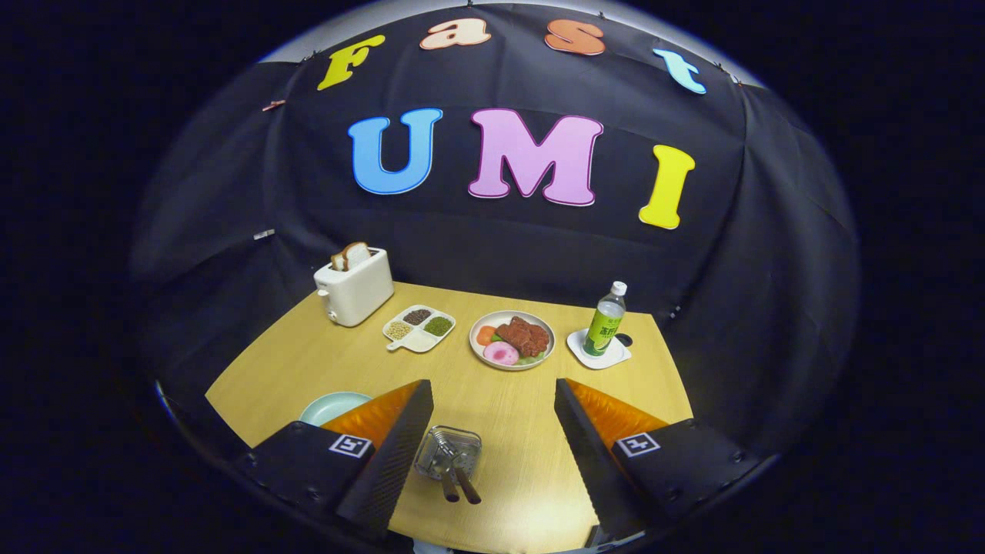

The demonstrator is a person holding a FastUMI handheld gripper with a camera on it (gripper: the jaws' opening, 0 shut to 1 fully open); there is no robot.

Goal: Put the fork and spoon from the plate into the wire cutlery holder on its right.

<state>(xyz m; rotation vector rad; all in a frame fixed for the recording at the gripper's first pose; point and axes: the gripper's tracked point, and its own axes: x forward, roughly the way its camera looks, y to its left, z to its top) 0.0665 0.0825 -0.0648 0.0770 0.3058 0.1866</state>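
My gripper is open, held high above the wooden table, with nothing between its fingers. Below the gap, close to the left finger, stands the wire cutlery holder. Two dark handles stick up out of it; whether they are the fork and the spoon I cannot tell by shape. Left of the holder, a pale green plate is partly hidden behind the left finger, and what shows of it is bare.
Farther back stand a white toaster with bread, a divided dish of beans, a plate of food and a green bottle on a white coaster. Black cloth walls close the booth behind and at both sides.
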